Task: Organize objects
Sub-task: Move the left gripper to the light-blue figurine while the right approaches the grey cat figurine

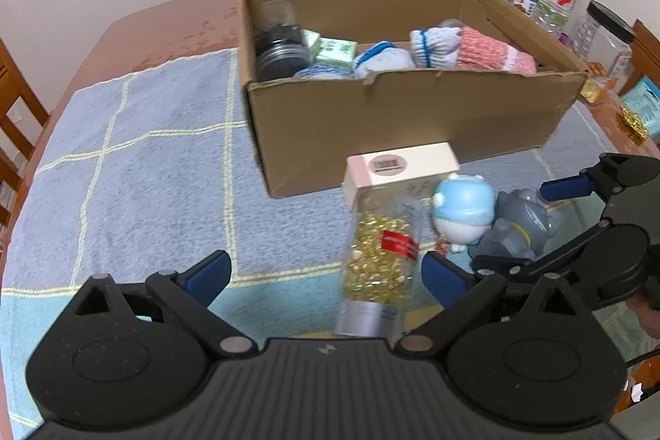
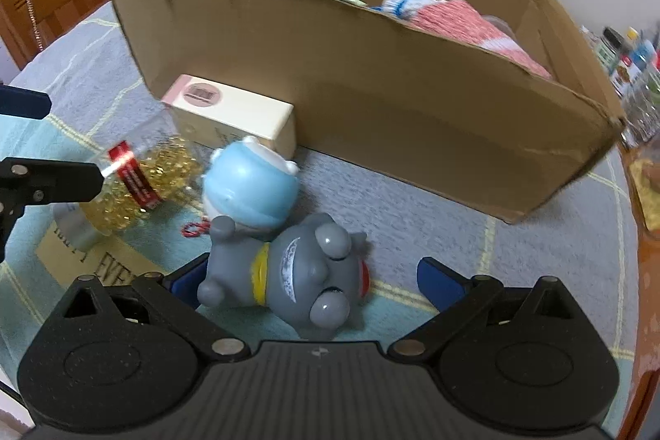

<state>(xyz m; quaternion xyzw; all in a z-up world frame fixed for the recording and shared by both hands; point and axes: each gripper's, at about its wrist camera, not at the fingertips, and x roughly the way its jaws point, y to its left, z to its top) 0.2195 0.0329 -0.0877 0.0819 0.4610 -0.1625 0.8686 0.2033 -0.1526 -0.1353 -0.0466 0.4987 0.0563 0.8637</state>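
Grey toy (image 2: pixel 288 275) lies on its side on the blue checked cloth (image 1: pixel 144 159) covering the table, between the spread fingers of the right tongs (image 2: pixel 313 279), which are open. Touching it, a light-blue figurine (image 2: pixel 251 188); beside that, a clear bottle of gold beads (image 1: pixel 379 258), lying between the open left tongs (image 1: pixel 326 275). Behind stand a cream carton (image 1: pixel 404 172) and a cardboard box (image 1: pixel 404 118).
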